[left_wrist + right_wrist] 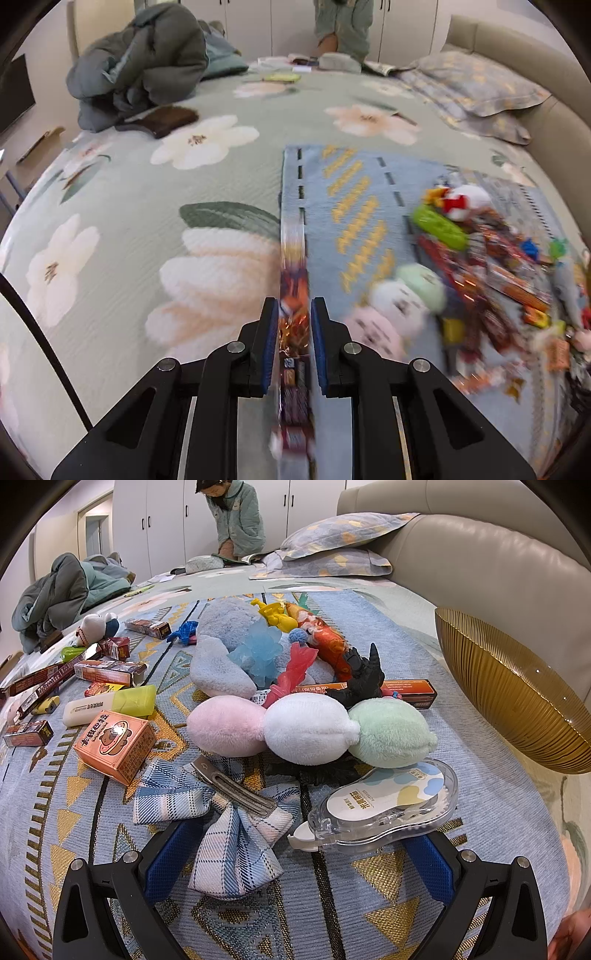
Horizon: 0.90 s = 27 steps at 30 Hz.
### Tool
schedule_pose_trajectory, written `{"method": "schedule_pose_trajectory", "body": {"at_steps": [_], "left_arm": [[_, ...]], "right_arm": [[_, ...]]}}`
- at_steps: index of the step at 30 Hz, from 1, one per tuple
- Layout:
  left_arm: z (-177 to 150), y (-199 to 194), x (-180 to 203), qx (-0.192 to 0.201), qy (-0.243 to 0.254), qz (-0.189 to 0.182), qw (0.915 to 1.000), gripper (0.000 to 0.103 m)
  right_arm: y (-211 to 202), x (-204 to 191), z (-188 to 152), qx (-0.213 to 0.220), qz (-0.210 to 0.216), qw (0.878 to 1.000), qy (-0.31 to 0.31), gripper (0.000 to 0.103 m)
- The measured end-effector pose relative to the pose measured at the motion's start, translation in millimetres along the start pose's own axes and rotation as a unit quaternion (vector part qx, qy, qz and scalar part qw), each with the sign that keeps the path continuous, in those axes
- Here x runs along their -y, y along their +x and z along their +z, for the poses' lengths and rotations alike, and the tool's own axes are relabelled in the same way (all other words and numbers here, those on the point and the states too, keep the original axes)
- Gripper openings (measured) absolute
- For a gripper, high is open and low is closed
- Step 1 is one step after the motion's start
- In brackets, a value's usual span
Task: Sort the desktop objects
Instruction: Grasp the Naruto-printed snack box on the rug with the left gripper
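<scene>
Left wrist view: the left gripper (294, 325) is clamped on a long, flat printed packet (293, 280), held edge-on between the blue pads. It extends forward over the left edge of the blue woven mat (332, 236), which lies on the floral bedspread (147, 206). The pile of items on the mat is motion-blurred here.

Right wrist view: the right gripper (297, 860) is spread wide and holds nothing. Between its fingers lie a plaid fabric bow clip (225, 823) and a clear plastic correction tape (384, 812). Beyond them rests a fuzzy three-ball plush (310, 731). A ribbed gold bowl (517, 698) stands to the right. Only this view shows the bowl.
</scene>
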State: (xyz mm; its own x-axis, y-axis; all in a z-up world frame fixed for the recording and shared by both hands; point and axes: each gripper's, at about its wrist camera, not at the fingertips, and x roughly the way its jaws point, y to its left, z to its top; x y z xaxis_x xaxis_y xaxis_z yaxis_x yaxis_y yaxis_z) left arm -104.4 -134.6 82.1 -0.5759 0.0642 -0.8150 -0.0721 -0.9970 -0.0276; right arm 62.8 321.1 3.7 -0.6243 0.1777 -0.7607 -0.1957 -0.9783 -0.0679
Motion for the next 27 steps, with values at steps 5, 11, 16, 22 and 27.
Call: {"method": "schedule_pose_trajectory", "body": {"at_steps": [5, 11, 16, 22, 27], "left_arm": [[-37, -61, 27, 0.009, 0.013, -0.028, 0.9995, 0.015], [-78, -119, 58, 0.019, 0.014, -0.066, 0.9975, 0.015], [-109, -126, 67, 0.018, -0.029, -0.099, 0.9945, 0.015], [-128, -108, 63, 0.008, -0.074, -0.110, 0.9911, 0.016], [-102, -89, 31, 0.008, -0.113, -0.119, 0.9864, 0.030]], "right_arm": [[1, 2, 0, -0.002, 0.000, 1.000, 0.000, 0.103], [-1, -2, 3, -0.002, 0.000, 1.000, 0.000, 0.103], [-1, -2, 3, -0.001, 0.000, 1.000, 0.000, 0.103], [-1, -2, 2, -0.002, 0.000, 1.000, 0.000, 0.103], [0, -3, 4, 0.000, 0.001, 1.000, 0.001, 0.103]]}}
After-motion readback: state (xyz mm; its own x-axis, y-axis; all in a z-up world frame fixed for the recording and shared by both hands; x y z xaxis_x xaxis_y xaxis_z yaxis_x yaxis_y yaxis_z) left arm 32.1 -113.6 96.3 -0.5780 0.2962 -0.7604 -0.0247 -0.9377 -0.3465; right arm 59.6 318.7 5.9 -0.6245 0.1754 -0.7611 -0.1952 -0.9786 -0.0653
